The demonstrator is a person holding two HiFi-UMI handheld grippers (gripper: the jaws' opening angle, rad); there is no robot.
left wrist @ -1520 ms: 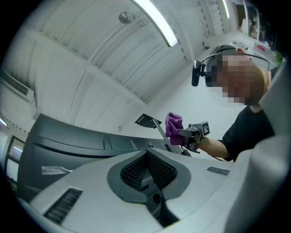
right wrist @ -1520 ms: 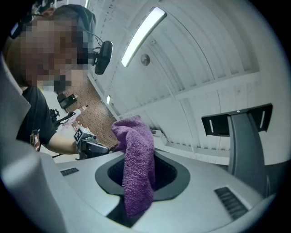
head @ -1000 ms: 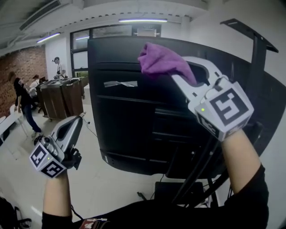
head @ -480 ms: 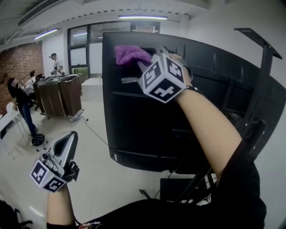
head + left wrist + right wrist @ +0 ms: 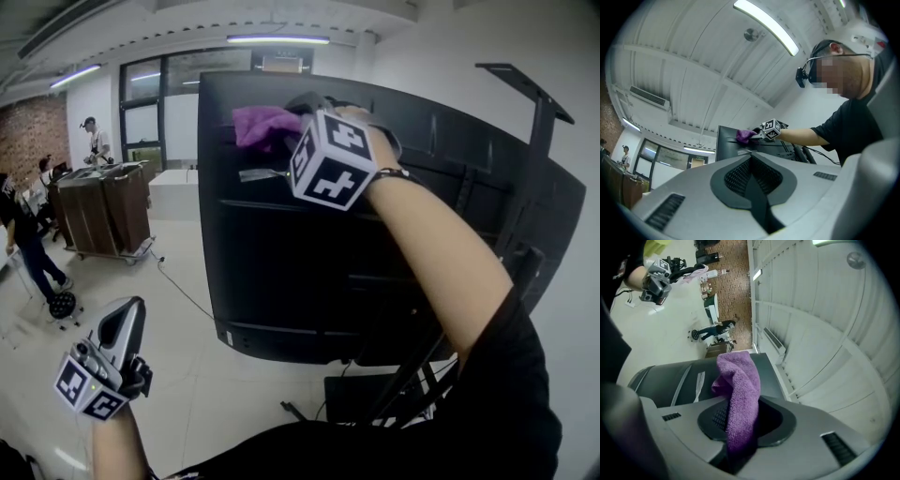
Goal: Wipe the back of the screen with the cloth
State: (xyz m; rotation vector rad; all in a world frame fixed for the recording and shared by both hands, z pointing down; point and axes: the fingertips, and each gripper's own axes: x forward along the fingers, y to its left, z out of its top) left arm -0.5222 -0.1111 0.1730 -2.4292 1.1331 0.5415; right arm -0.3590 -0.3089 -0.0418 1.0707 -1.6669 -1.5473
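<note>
The back of the big black screen (image 5: 300,253) fills the middle of the head view. A purple cloth (image 5: 262,125) is pressed against its upper left part, near the top edge. My right gripper (image 5: 289,127) is shut on the cloth, its marker cube facing me. In the right gripper view the cloth (image 5: 739,399) hangs out of the shut jaws over the screen's back (image 5: 670,373). My left gripper (image 5: 124,323) is low at the left, away from the screen, shut and empty (image 5: 752,187). From there the cloth (image 5: 744,135) shows small and far off.
A strip of grey tape (image 5: 262,174) is stuck on the screen below the cloth. The screen's black stand (image 5: 403,384) and an upright bracket (image 5: 536,141) are at the right. Brown bins (image 5: 98,211), people (image 5: 23,244) and a floor cable (image 5: 183,291) lie to the left.
My right gripper has carried the cloth left along the top of the screen's back, then barely moved. The left gripper has sunk lower in the head view.
</note>
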